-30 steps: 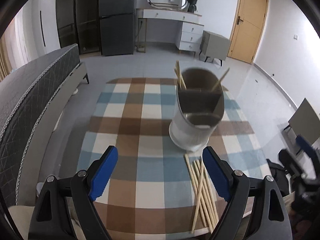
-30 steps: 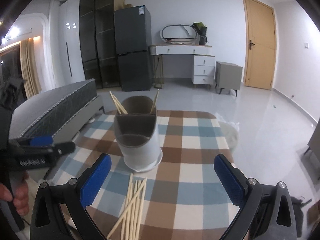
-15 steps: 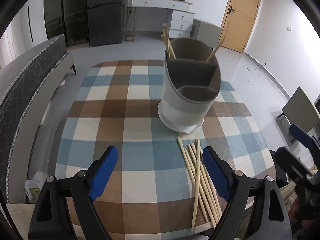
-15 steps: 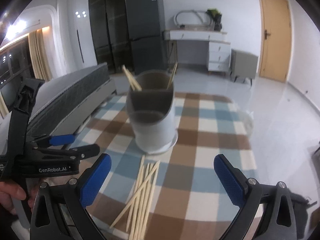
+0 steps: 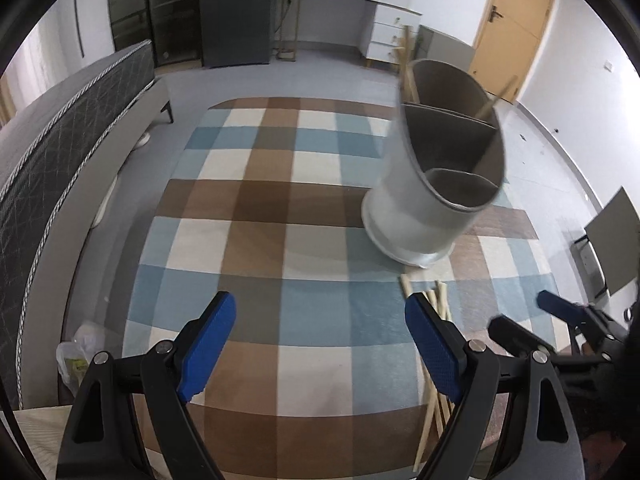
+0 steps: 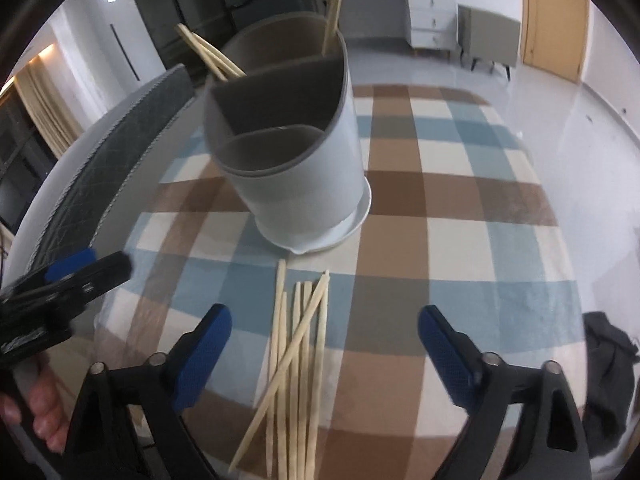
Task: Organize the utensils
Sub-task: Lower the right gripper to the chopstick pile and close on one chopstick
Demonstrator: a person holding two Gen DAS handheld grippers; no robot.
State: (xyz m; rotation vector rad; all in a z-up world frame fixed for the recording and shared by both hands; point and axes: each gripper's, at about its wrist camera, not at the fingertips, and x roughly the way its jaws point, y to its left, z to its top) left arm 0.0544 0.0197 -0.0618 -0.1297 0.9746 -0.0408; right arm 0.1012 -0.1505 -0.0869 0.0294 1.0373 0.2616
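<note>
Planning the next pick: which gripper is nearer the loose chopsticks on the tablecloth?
Right. The loose chopsticks lie between the open, closing right gripper jaws; the left gripper hovers off to their left, empty.

Holder (image 6: 304, 160) is set on tablecloth (image 6: 460, 216). Loose chopsticks (image 6: 298, 360) are laid just before holder, apart from it. More chopsticks (image 6: 212, 54) are stood in holder's rear compartment. Bed (image 5: 60, 152) is seen left of holder.
</note>
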